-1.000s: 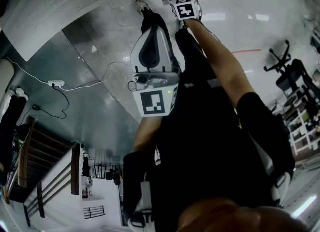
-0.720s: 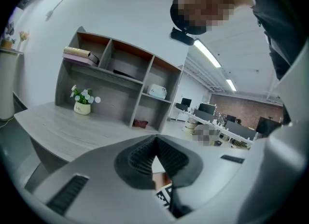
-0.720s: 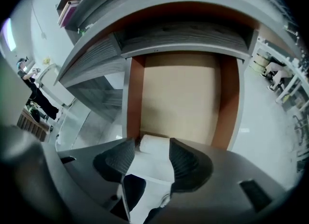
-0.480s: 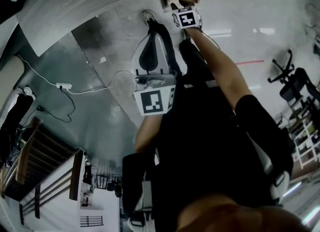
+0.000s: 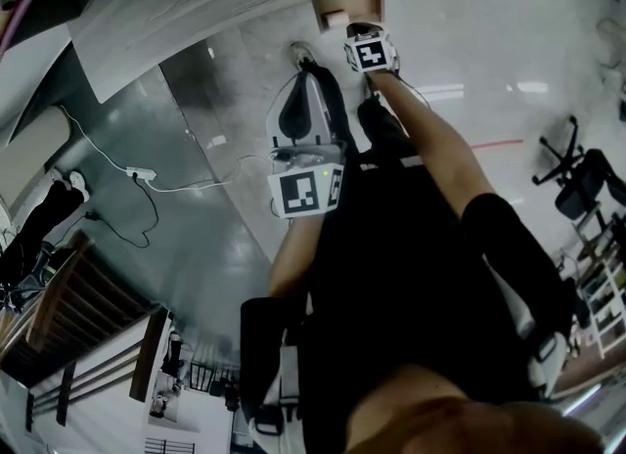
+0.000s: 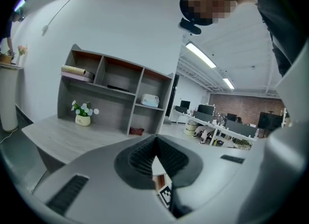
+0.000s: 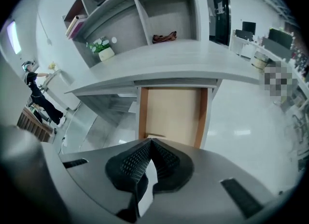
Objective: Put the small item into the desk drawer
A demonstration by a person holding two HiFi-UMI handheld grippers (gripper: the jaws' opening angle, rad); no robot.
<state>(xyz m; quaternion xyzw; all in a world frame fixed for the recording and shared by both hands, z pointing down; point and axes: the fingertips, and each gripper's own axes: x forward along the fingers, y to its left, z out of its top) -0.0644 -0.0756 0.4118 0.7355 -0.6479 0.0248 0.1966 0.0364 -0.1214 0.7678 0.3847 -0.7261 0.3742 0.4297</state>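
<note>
The desk drawer (image 7: 169, 107) stands pulled out under the grey desk (image 7: 193, 61), its wooden bottom bare. A small pale thing (image 7: 155, 135) lies at its near end; what it is I cannot tell. My right gripper (image 7: 150, 141) hangs just in front of the drawer, jaws shut with nothing between them. In the head view it (image 5: 360, 33) is at the drawer (image 5: 370, 4) below the desk edge (image 5: 245, 2). My left gripper (image 5: 305, 70) is held lower, near the person's body, also shut and holding nothing (image 6: 155, 139).
A shelf unit (image 7: 159, 6) with a flower pot (image 7: 104, 50) stands on the desk. A power strip with cable (image 5: 140, 174) lies on the shiny floor to the left. An office chair (image 5: 577, 173) is at the right, wooden railings (image 5: 88, 315) at lower left.
The head view has tilted, so the desk and drawer sit lower in the picture. The right gripper stays at the drawer's front. The left gripper keeps its place.
</note>
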